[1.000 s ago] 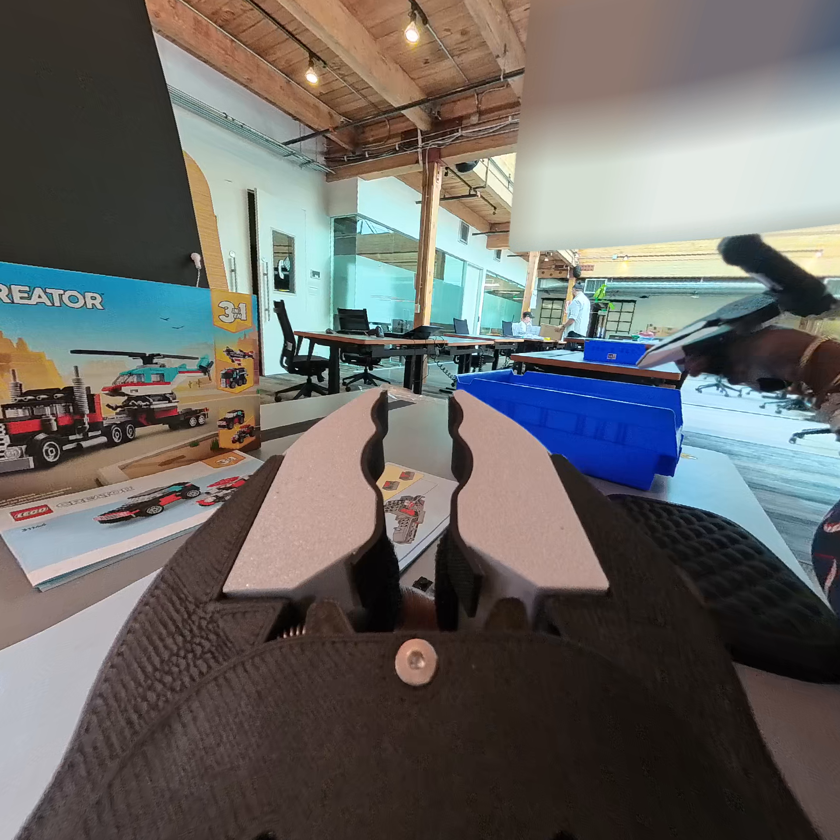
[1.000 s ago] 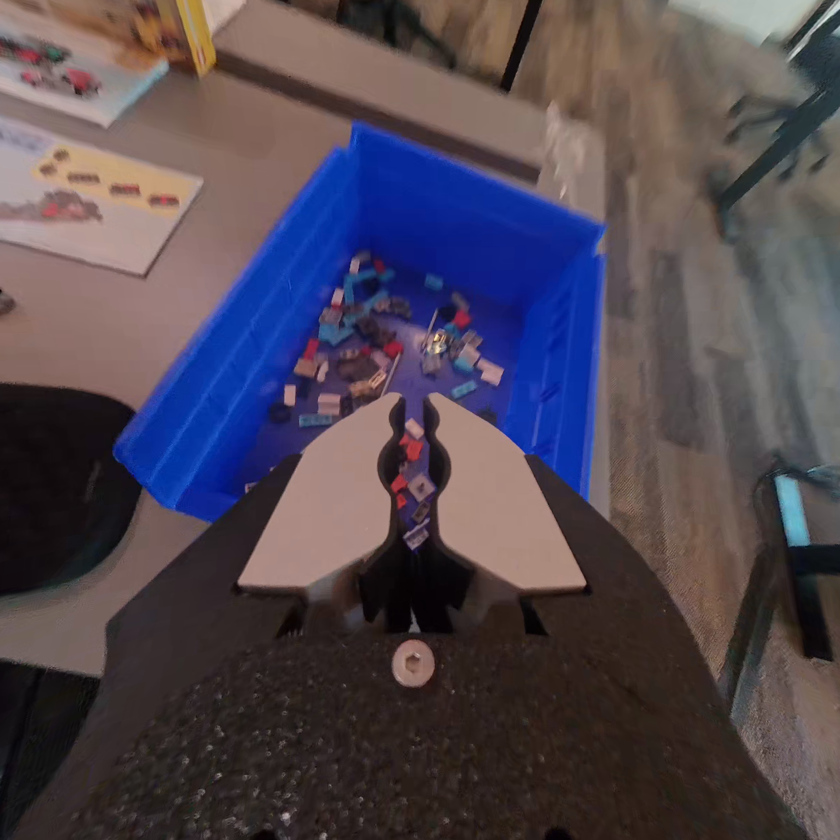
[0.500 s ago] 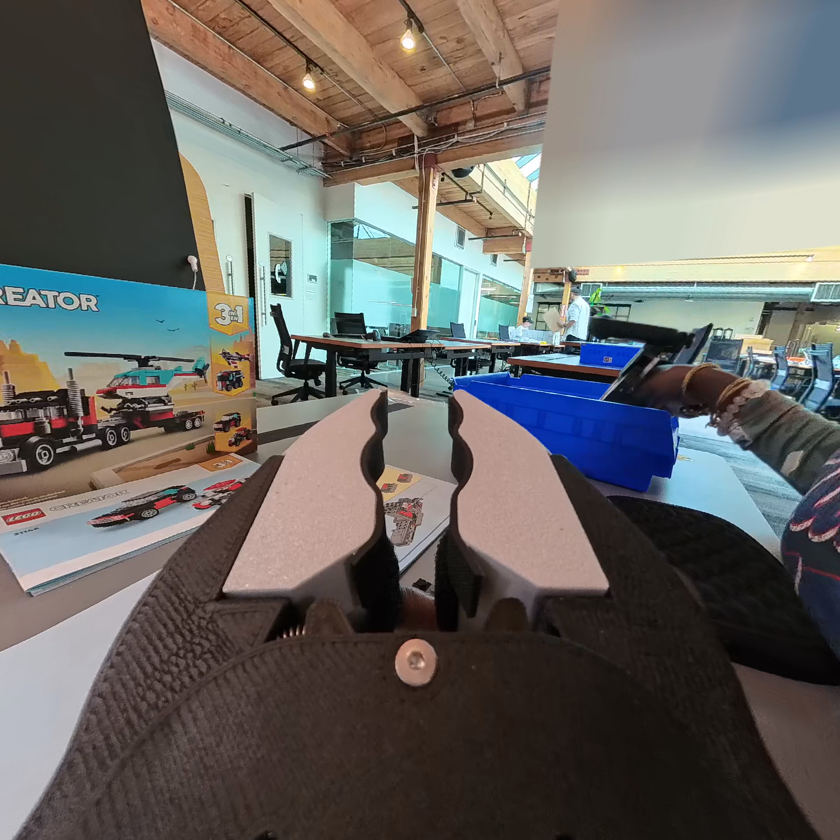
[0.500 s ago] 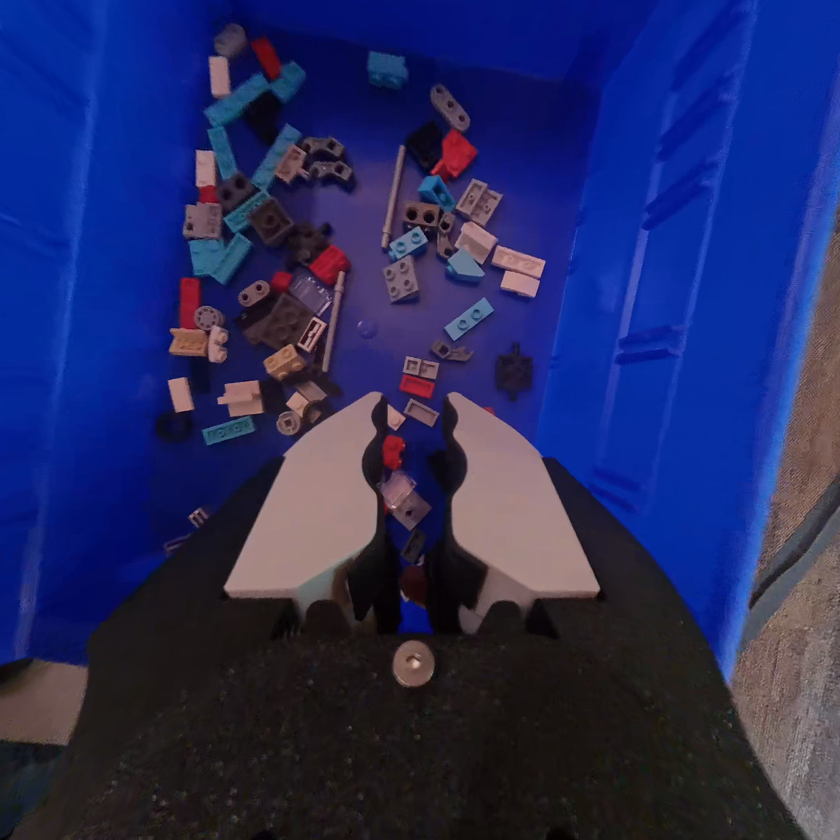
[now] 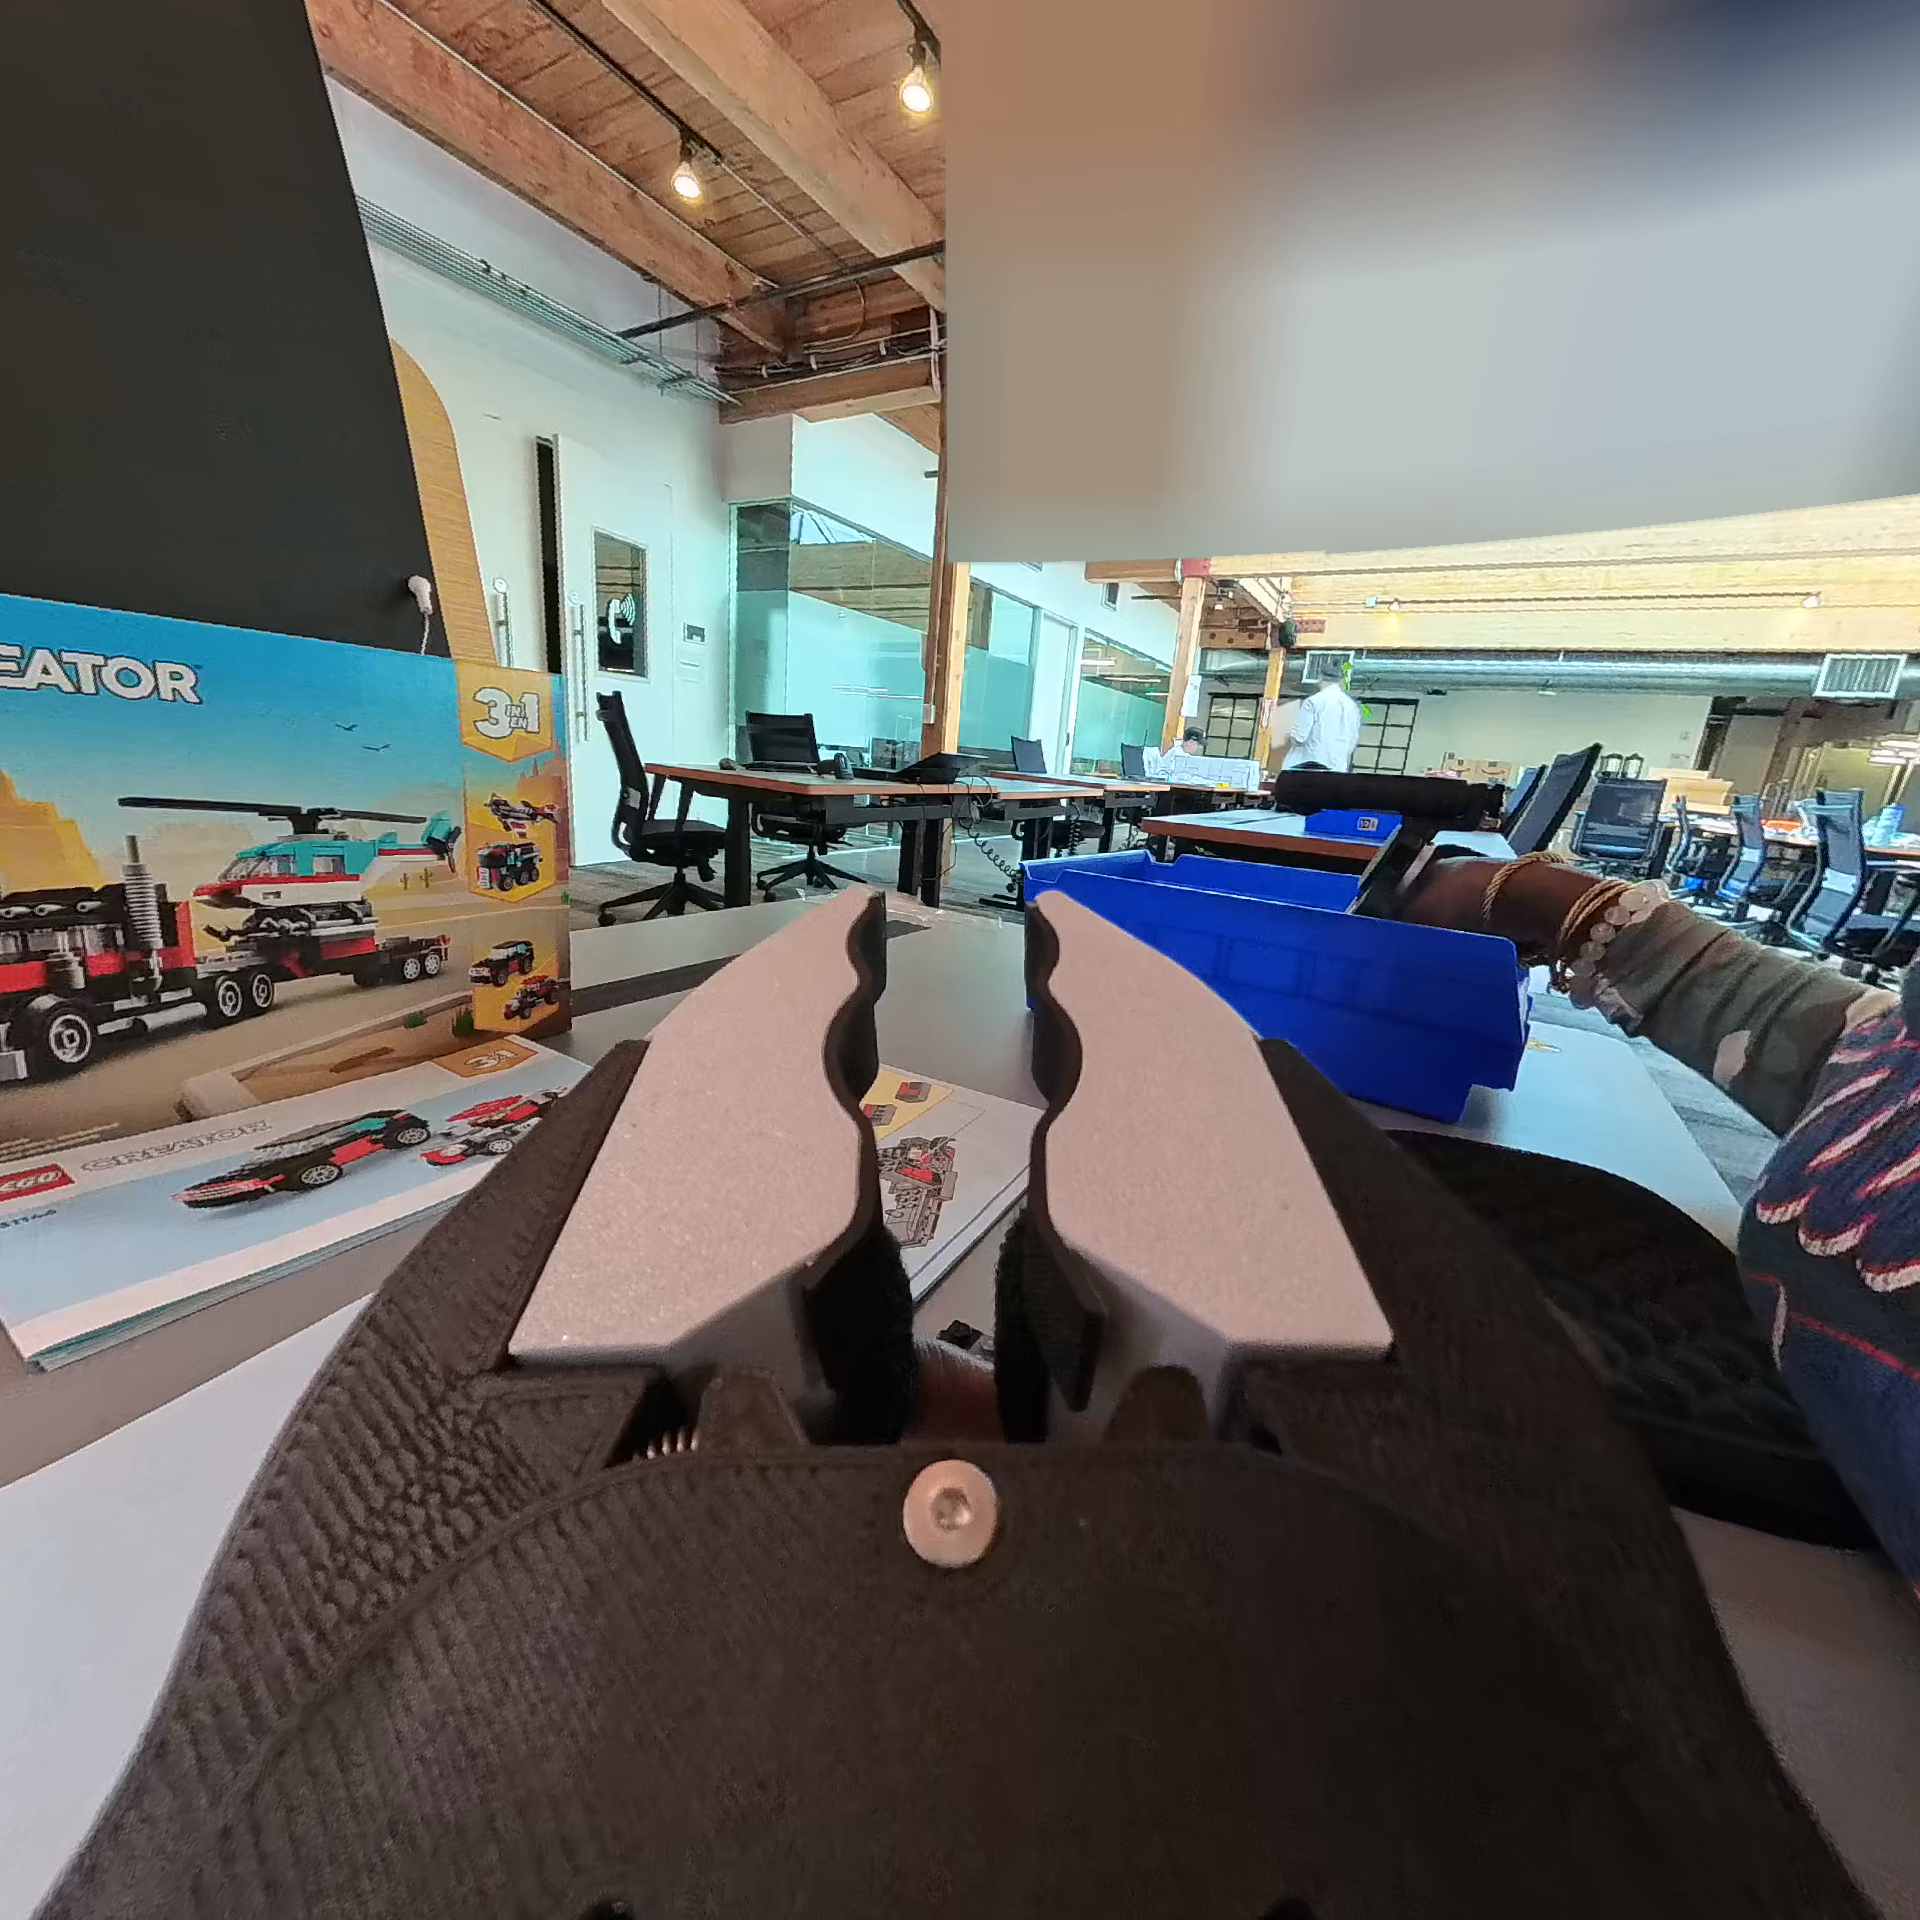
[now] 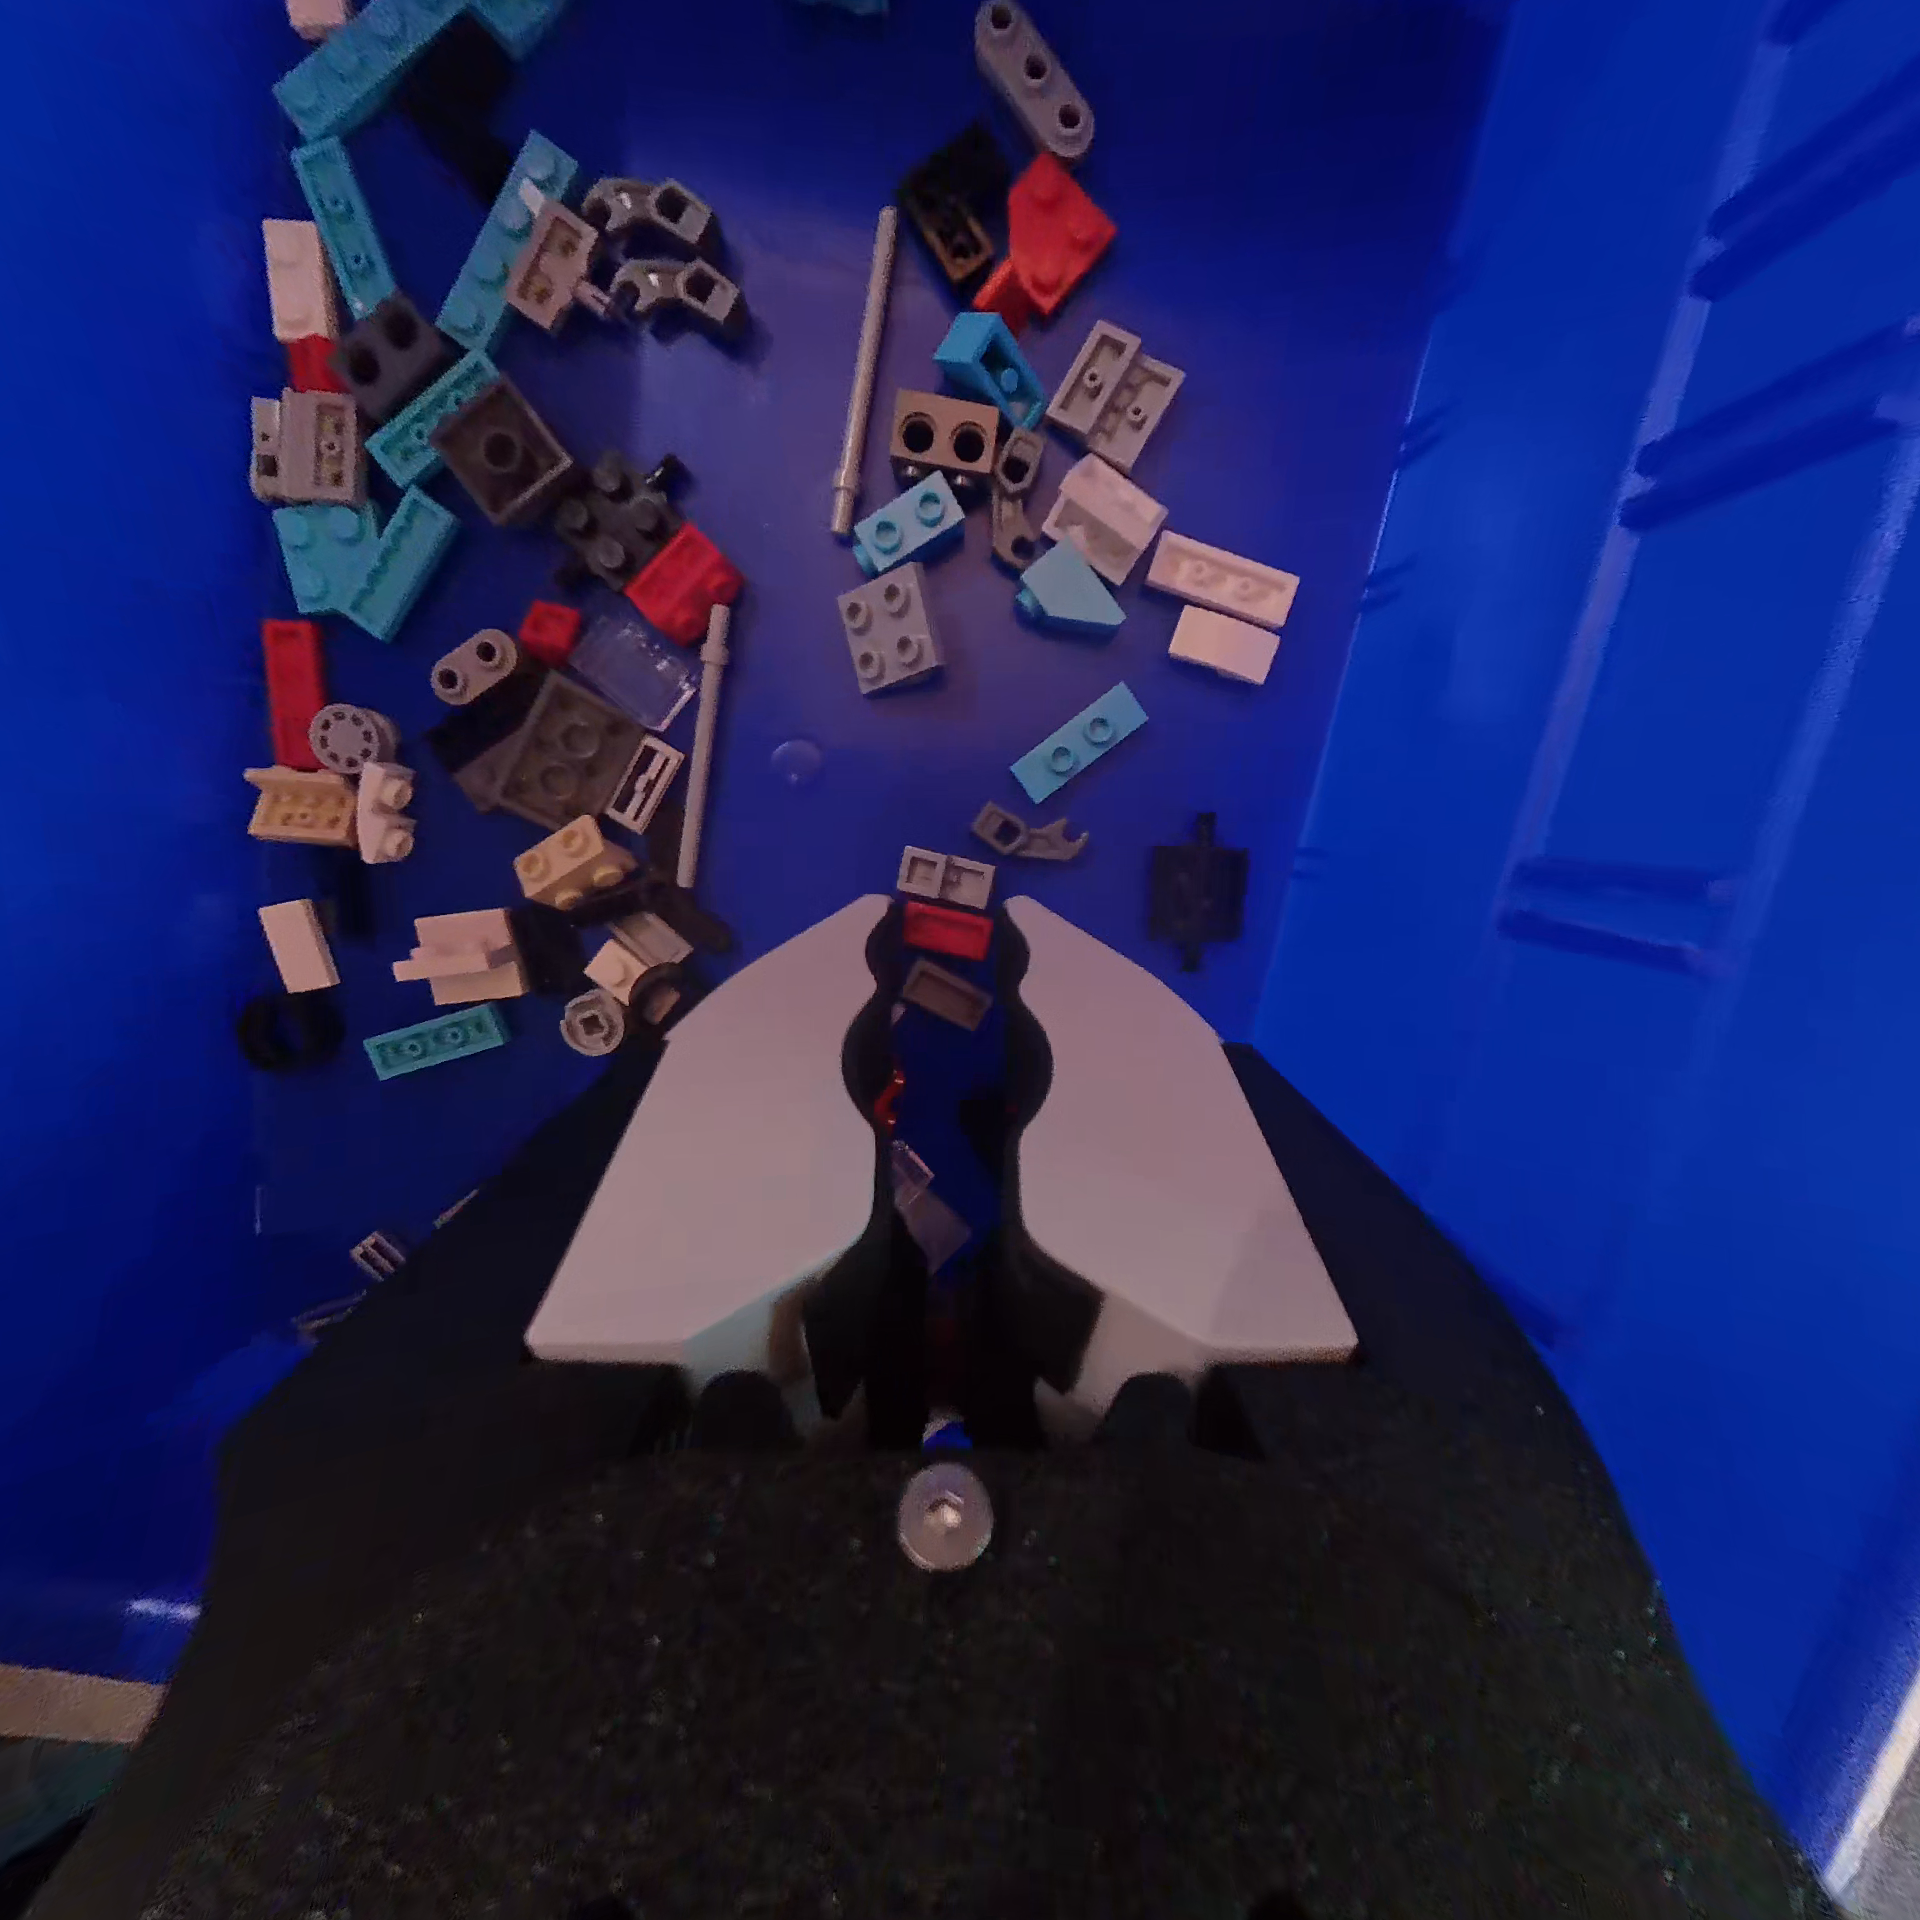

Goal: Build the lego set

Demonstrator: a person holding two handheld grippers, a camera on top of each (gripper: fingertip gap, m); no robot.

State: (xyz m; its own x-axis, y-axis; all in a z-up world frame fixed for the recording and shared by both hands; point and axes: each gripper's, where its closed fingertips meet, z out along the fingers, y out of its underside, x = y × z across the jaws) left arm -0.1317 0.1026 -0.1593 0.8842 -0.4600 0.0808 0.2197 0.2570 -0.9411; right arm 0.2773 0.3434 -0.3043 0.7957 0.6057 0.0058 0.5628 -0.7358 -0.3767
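Observation:
My right gripper (image 6: 943,920) is open, low inside the blue bin (image 6: 1558,623), over several loose bricks. A small red plate (image 6: 945,928) lies between its fingertips, with a grey tile (image 6: 943,992) just behind and a grey piece (image 6: 945,873) just ahead. I cannot tell whether the tips touch the red plate. My left gripper (image 5: 956,920) is open and empty, low over the table. From the left wrist view the blue bin (image 5: 1278,966) stands ahead to the right, with a sleeved arm (image 5: 1683,977) reaching into it.
The set's box (image 5: 260,852) stands at the left, with instruction booklets (image 5: 260,1174) and an open page (image 5: 935,1132) in front of it. A black mat (image 5: 1621,1278) lies at the right. The bin's right wall (image 6: 1714,935) is close to my right gripper. The tips of one gripper are about 50 centimetres away from the tips of the other.
My right gripper has dropped from above the bin down into it, close over the bricks. My left gripper has hardly moved.

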